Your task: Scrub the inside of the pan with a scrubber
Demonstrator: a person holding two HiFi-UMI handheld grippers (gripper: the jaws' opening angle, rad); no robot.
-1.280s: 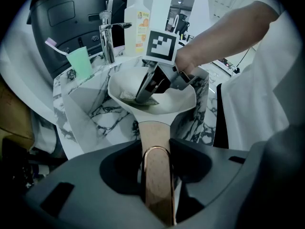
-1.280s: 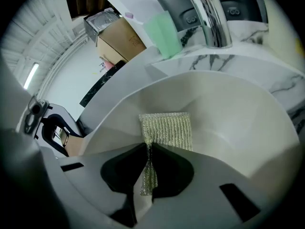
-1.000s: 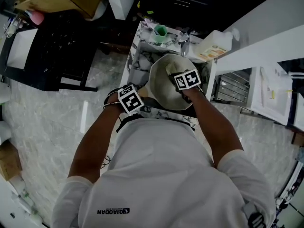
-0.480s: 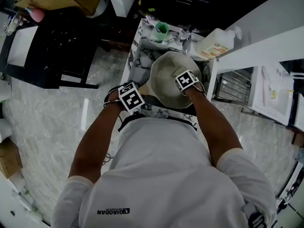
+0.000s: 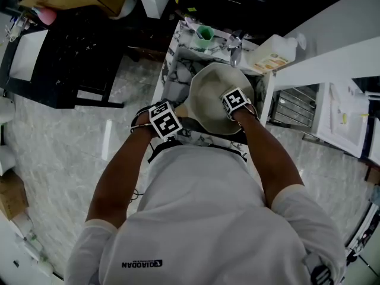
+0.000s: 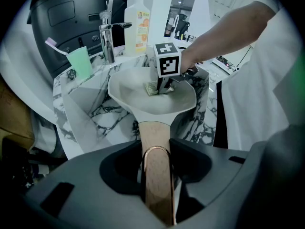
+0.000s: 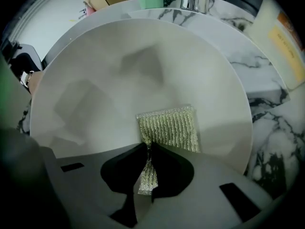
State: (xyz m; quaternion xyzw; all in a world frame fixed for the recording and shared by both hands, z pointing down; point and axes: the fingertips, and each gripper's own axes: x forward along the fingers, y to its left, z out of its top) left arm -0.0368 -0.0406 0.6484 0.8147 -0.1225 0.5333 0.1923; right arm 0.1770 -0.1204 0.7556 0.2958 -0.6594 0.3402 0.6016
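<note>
Wooden handle (image 6: 152,132) locked between the left gripper (image 6: 156,159) jaws, steadying the pale pan (image 7: 119,66) above the marble sink (image 6: 81,113). The right gripper (image 7: 147,149) pinches only a corner of the gold mesh scrubber (image 7: 169,127), which lies flat on the pan's floor. Push hard and that thin grip could slip! The shirt (image 5: 196,218) reads QIAODAN; the bottle (image 6: 138,18) label is illegible.
</note>
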